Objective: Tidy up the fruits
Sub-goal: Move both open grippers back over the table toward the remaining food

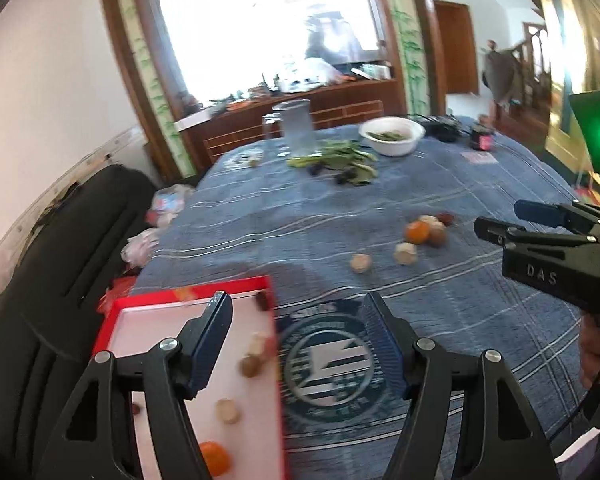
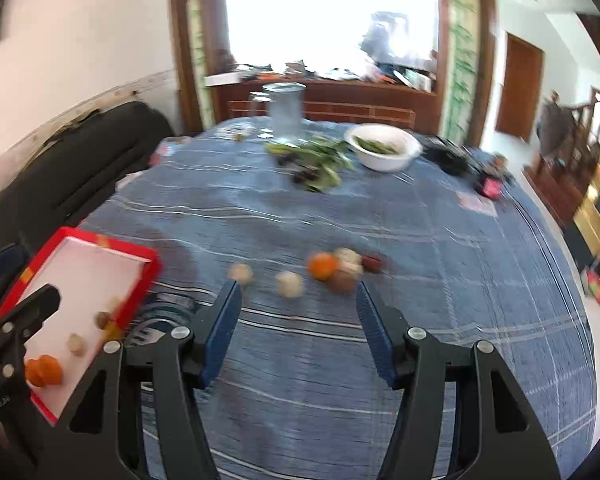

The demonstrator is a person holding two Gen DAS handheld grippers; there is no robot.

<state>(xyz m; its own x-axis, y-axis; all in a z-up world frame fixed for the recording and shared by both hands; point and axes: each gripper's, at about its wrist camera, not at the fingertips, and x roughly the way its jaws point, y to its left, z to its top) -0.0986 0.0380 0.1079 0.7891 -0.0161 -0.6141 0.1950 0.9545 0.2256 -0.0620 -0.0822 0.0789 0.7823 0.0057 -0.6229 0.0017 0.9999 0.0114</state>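
A red-rimmed tray (image 1: 260,280) (image 2: 116,250) with a white floor lies at the table's near left. It holds an orange (image 1: 216,458) (image 2: 44,370) and several small pale and brown fruits. More fruit lies loose mid-table: an orange (image 1: 416,232) (image 2: 322,266), pale round pieces (image 1: 405,253) (image 2: 289,284) and a dark red one (image 2: 372,262). My left gripper (image 1: 298,306) hangs open over the tray's right edge, nothing between its fingers. My right gripper (image 2: 298,294) is open and empty, just short of the loose fruit; it also shows in the left wrist view (image 1: 496,220).
At the far side of the blue striped tablecloth (image 2: 420,320) stand a glass jug (image 1: 296,128), a white bowl (image 1: 392,134) of green pods, loose greens (image 1: 340,164) and a small dark jar (image 1: 482,138). A black sofa (image 1: 72,240) lies left of the table.
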